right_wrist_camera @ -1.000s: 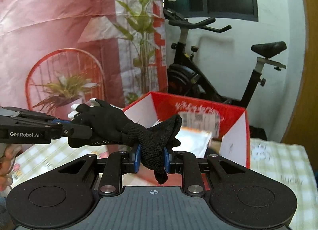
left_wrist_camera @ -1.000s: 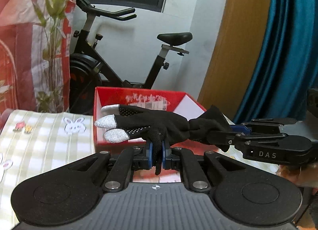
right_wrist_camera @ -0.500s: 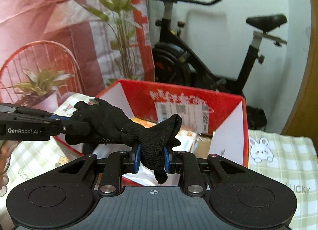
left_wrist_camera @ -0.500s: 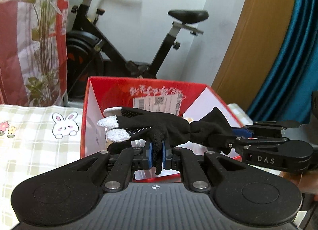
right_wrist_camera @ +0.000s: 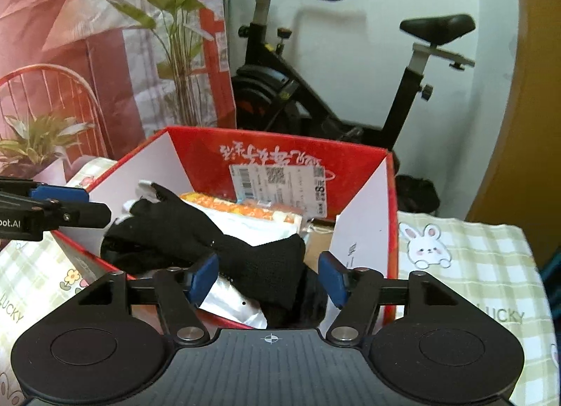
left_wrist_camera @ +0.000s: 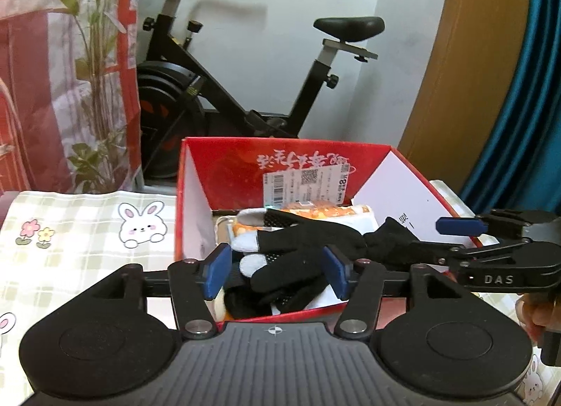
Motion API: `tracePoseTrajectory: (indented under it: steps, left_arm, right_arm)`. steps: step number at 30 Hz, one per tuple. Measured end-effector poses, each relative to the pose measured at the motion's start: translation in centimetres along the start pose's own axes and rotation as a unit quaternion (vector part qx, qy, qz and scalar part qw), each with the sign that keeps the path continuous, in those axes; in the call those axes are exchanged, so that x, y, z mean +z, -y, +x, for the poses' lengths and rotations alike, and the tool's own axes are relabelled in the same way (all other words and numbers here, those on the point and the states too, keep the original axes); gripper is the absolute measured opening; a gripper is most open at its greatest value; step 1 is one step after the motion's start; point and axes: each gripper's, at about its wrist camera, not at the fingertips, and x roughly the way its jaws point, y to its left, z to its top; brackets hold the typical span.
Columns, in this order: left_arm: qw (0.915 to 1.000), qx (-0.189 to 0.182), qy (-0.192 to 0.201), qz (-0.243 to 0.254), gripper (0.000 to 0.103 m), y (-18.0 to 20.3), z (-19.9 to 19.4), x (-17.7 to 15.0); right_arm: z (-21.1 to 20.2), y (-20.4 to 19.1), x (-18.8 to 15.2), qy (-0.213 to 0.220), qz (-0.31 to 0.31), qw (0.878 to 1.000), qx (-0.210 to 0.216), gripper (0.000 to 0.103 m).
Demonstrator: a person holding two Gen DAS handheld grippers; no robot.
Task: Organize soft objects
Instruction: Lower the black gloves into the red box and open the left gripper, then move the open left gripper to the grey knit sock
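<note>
Since half a second ago both claws have let go: the left gripper [left_wrist_camera: 277, 274] and the right gripper [right_wrist_camera: 270, 279] now stand with their blue pads spread wide, released, and the black knit glove with grey fingertips [left_wrist_camera: 298, 248] has dropped from between them. It lies inside the open red cardboard box [left_wrist_camera: 224, 167], draped over white and orange packets [right_wrist_camera: 252, 216] whose printing is too small to read. The glove's cuff hangs between the right gripper's pads without touching either. The box's near wall is hidden behind the gripper bodies. The box stands on a green checked tablecloth with rabbits [left_wrist_camera: 87, 230], cut off at the frame edges.
</note>
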Motion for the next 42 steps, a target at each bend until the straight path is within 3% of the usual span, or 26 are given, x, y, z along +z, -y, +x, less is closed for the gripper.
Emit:
tracePoseTrajectory:
  steps: [12,21,42]
  left_arm:
    - [0.9996,0.009,0.020,-0.016,0.060,-0.4,-5.4,-2.9]
    - [0.9993,0.025,0.018,-0.023,0.060,-1.2,-8.6,-6.7]
    - [0.9939,0.012,-0.074,-0.080,0.060,-3.2,-2.4,-14.0]
  right_arm:
    - [-5.3,-2.7,-2.3,0.034,-0.020,0.999,0.012,0.060]
    - [-7.5,-3.7,-5.6,0.029,-0.009,0.999,0.011,0.059]
    - [-3.9,-1.6,-15.0,-0.049,0.053,0.997,-0.021,0.058]
